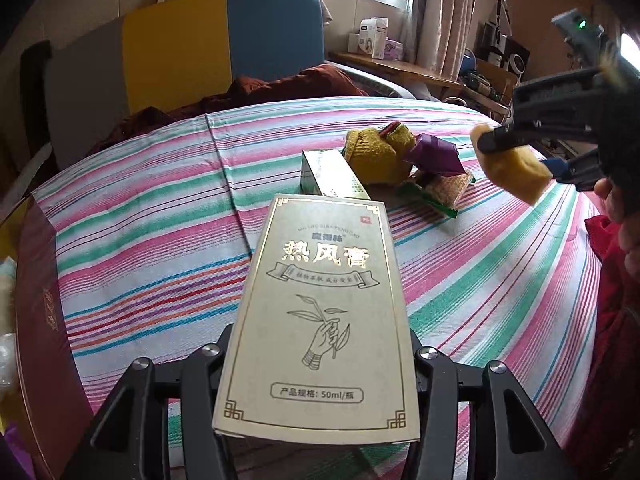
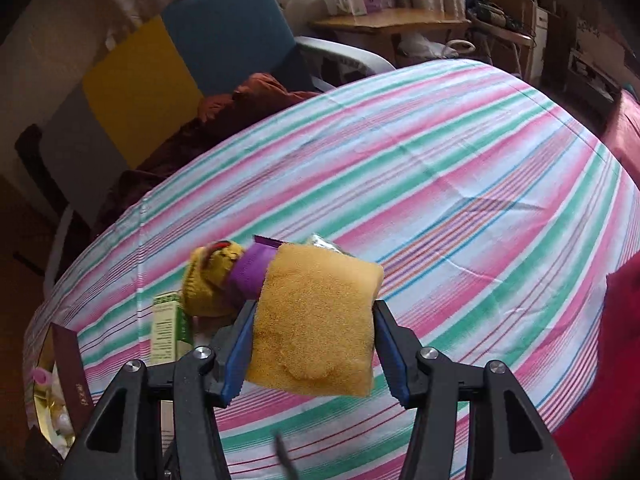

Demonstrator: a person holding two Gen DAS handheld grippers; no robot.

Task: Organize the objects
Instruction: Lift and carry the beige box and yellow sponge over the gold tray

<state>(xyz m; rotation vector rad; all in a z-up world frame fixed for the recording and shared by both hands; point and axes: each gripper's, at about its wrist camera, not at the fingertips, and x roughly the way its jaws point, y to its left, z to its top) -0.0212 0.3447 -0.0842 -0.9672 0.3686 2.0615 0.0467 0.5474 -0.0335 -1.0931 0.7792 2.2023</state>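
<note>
On the striped cloth (image 1: pixel 168 216) that covers the bench, the left wrist view shows one loose pile in the upper middle of the frame: one green carton (image 1: pixel 330 174) lying flat, one mustard knitted piece (image 1: pixel 374 152) behind it, one purple packet (image 1: pixel 434 152) to its right, and one green-edged wafer packet (image 1: pixel 440 192) below that. One dark red box (image 1: pixel 44 320) stands at the left edge, cut off by the frame, its contents too blurred to name. A person's hand (image 1: pixel 618 204) and red sleeve show only partly at the right edge. In the right wrist view the pile sits behind the yellow sponge (image 2: pixel 316 320), which hides most of it; only part of the knitted piece, the purple packet and the green carton peek out at centre left. The left tool (image 1: pixel 318 380) clamps one beige medicine box (image 1: pixel 320 320) between its two jaws, its own fingertips hidden under the box, which fills the lower middle of the frame above the cloth. The right tool (image 2: pixel 312 344) grips the one yellow sponge by its sides with the blue pads (image 2: pixel 238 352) pressed against it, jaws partly apart, the sponge lifted clear of the cloth; the same sponge appears at the upper right of the left wrist view.
</note>
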